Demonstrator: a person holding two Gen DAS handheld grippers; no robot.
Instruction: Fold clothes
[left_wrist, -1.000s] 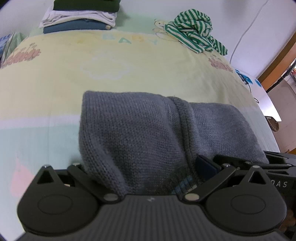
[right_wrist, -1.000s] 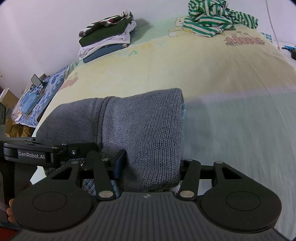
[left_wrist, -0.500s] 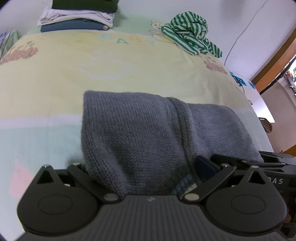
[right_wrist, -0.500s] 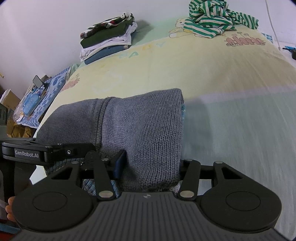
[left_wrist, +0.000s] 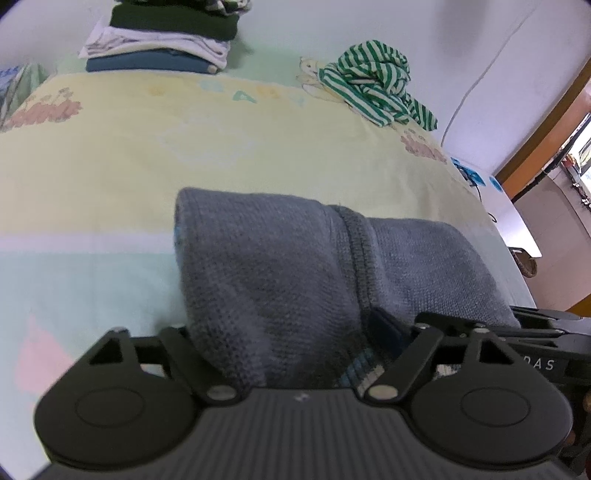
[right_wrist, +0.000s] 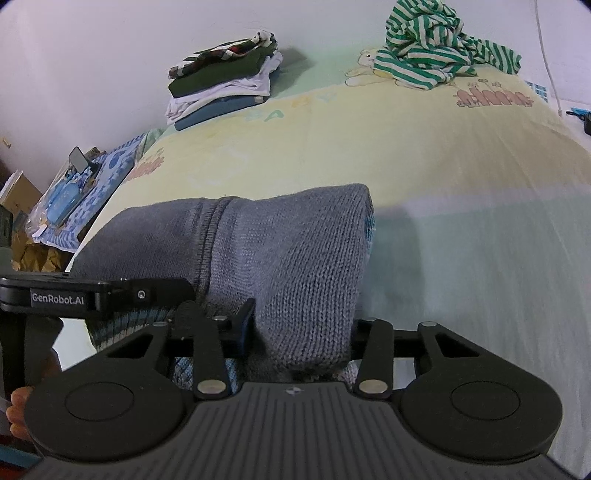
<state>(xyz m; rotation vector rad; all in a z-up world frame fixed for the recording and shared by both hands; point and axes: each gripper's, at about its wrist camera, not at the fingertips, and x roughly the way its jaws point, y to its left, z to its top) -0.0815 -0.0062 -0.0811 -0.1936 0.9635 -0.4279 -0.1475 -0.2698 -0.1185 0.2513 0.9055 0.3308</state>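
Observation:
A folded grey knit sweater (left_wrist: 295, 266) lies on the bed, its near end reaching in between both pairs of jaws. My left gripper (left_wrist: 284, 328) is closing on the sweater's left part, and the fabric bunches between its fingers. My right gripper (right_wrist: 303, 325) is closing on the right part (right_wrist: 295, 258), where the knit is pinched narrow between its pads. Each gripper shows at the edge of the other's view: the right gripper (left_wrist: 535, 325) in the left wrist view, the left gripper (right_wrist: 92, 291) in the right wrist view. A person's hand (right_wrist: 18, 406) holds the left one.
A crumpled green-and-white striped garment (left_wrist: 373, 88) lies at the far right of the yellow-green bed sheet (left_wrist: 184, 147). A stack of folded clothes (left_wrist: 162, 48) sits at the far left by the wall. A blue patterned bundle (right_wrist: 74, 192) lies off the bed's left edge.
The left jaws have come inward and squeezed the sweater, and that view has tipped up slightly. The right jaws have narrowed a little on the fabric. The sweater stays in place.

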